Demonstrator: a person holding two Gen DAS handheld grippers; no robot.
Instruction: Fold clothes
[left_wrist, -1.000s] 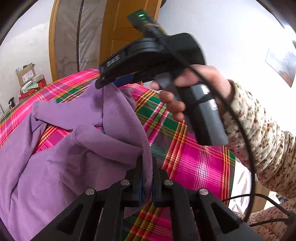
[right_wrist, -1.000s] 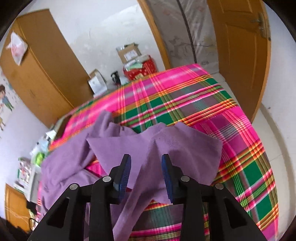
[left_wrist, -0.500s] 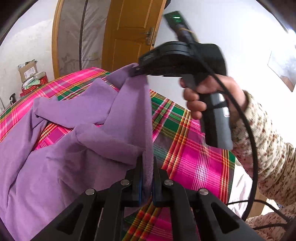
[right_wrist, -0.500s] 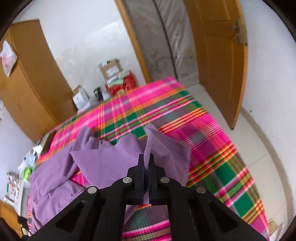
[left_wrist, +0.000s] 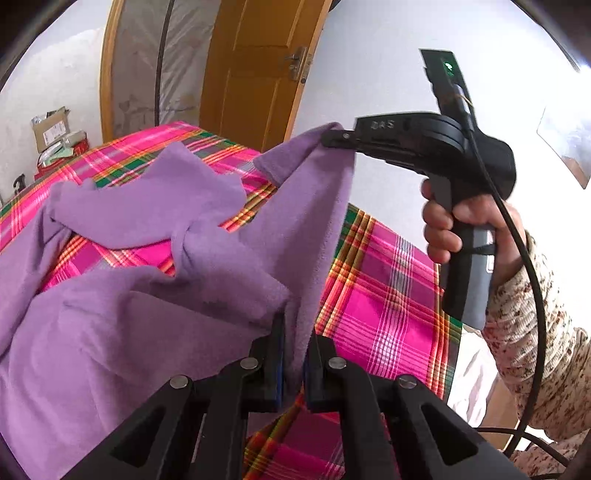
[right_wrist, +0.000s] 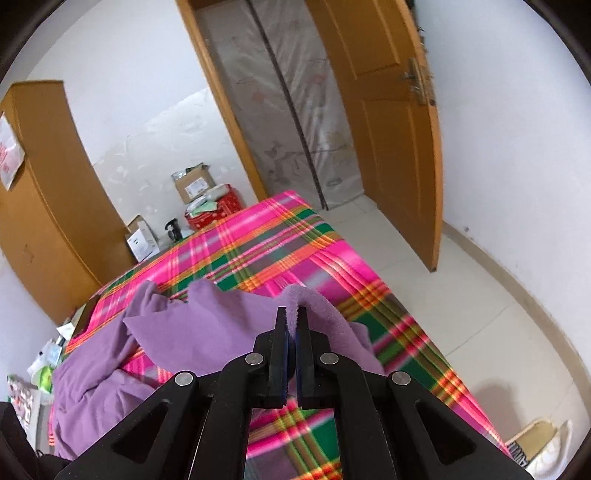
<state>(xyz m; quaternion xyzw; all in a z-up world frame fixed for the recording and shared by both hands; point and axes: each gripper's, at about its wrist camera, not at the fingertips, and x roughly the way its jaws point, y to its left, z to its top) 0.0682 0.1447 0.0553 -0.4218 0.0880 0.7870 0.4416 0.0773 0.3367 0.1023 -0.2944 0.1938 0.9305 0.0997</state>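
Plaid bed cover (left_wrist: 388, 295) fills the lower part of both views, pink-green check; the purple garment (left_wrist: 129, 314) lies bunched and rumpled over its 9 o'clock side in the left wrist view, lumpy ridges and a patch of plaid showing through a gap, no flat panels or crisp creases anywhere. Judgement: folding is not finished, the cloth is slack and uneven; whether this is a spread-out lift or a fold being carried over, the pictures do not settle. One edge is raised off the bed toward 1 o'clock, stretched between the two tools. Left gripper (left_wrist: 293, 354) at 6 o'clock, pads pressed together pinching a purple edge. Right gripper (right_wrist: 291, 350) likewise clamped on a thin purple ridge; in the left view its nose bites the cloth corner at 12 o'clock, held by a hand (left_wrist: 465, 221) in a floral sleeve (left_wrist: 535, 332). Hidden: garment type unclear, no collar or hem readable, sleeves only guessed; its 9 o'clock end runs out of frame; what lies under the grippers' bodies is blocked. Orange door (right_wrist: 391, 129) and boxes (right_wrist: 195, 184) behind, contents too small to tell.
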